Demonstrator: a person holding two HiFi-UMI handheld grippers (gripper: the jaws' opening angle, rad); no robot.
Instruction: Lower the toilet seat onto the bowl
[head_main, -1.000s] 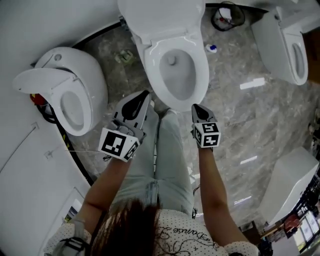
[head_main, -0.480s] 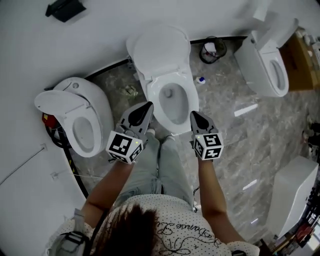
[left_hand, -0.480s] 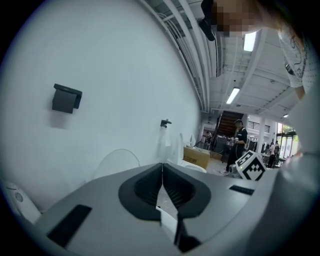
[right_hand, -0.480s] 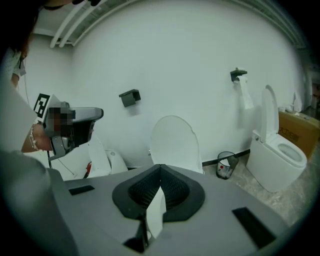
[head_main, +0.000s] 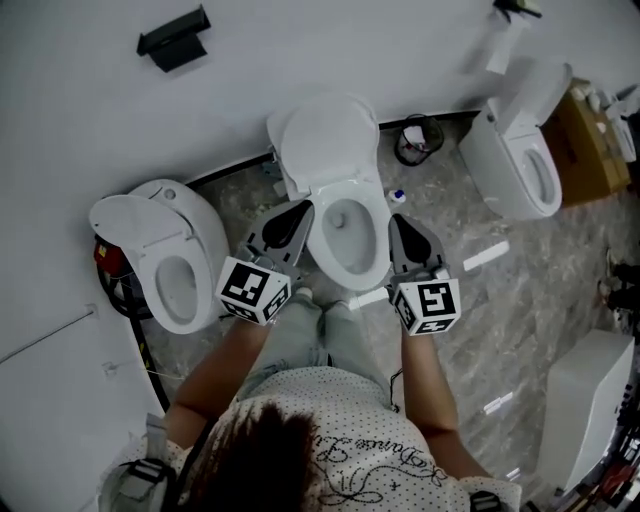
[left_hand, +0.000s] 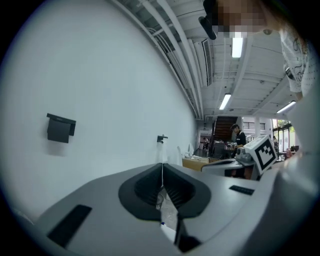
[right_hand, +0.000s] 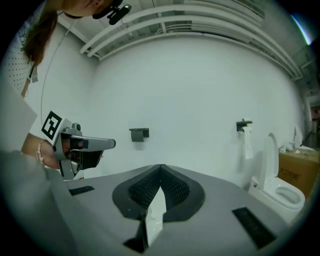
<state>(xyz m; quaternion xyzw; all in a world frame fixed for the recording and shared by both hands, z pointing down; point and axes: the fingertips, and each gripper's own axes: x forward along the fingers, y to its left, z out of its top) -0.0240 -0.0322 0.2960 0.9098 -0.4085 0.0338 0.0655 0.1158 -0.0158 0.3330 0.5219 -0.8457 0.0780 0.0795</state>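
The middle toilet's bowl (head_main: 346, 238) shows its open white ring, and its lid (head_main: 326, 140) stands raised against the wall. Whether the seat stands up with the lid I cannot tell. My left gripper (head_main: 301, 211) hovers over the bowl's left rim, shut and holding nothing. My right gripper (head_main: 396, 221) hovers over the right rim, also shut and holding nothing. In the left gripper view the shut left gripper (left_hand: 161, 164) points at the white wall. The right gripper view shows the right gripper (right_hand: 161, 166) pressed together, with the left gripper (right_hand: 80, 146) beside it.
A second toilet (head_main: 172, 262) with its lid up stands at the left, a third toilet (head_main: 520, 160) at the right. A black holder (head_main: 175, 38) hangs on the wall. A small bin (head_main: 414, 139) sits behind the bowl, a cardboard box (head_main: 586, 128) at far right.
The head view has drawn back and up, so more wall shows and the toilets look smaller. Both grippers stay shut and now flank the bowl's sides instead of its front.
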